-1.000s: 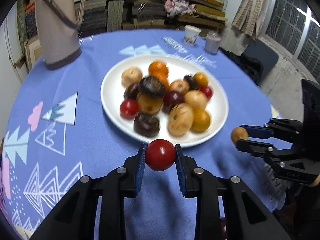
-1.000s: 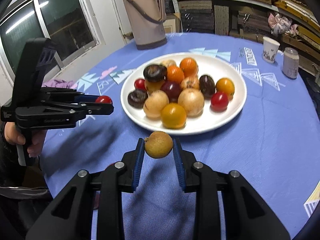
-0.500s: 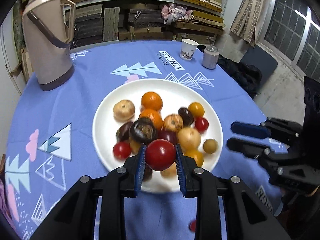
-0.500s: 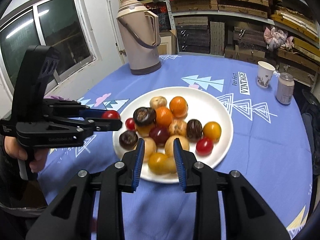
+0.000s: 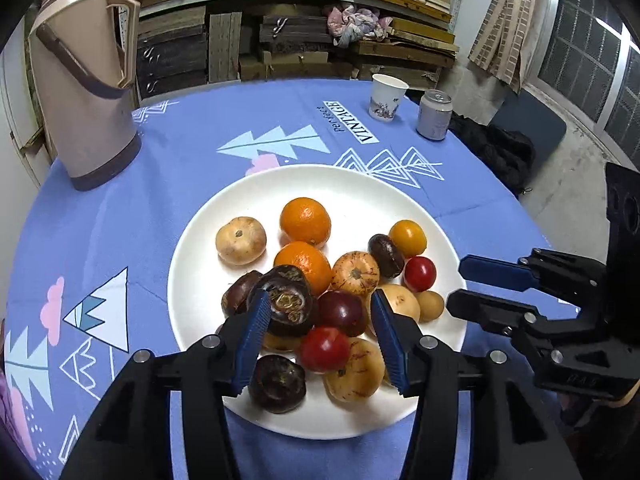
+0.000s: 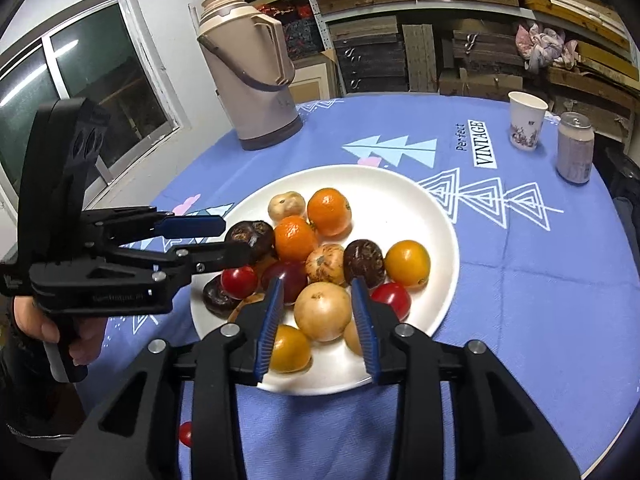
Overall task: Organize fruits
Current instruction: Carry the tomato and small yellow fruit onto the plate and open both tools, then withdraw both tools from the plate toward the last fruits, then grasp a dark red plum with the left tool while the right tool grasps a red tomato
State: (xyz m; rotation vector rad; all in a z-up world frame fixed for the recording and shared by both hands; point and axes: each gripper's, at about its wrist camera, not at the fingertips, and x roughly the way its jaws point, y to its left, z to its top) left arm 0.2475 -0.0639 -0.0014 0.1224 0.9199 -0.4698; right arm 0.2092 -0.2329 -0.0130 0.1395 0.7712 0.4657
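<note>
Beyond plate [image 5: 200,248]: flask [image 5: 84,92], cup [image 5: 386,98], can [image 5: 434,116]. On plate: heaped fruit [image 5: 316,280]. Above plate: left gripper [image 5: 316,340] and right gripper [image 6: 318,320], jaws opening, empty.

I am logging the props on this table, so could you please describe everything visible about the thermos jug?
The thermos jug is tall and beige, of what looks like plastic, with a brown base band, a dark strap-like carrying loop, a side handle and a closed stepped top. It stands upright on the blue tablecloth at the table's far edge, apart from the plate; nothing else touches it.
</note>
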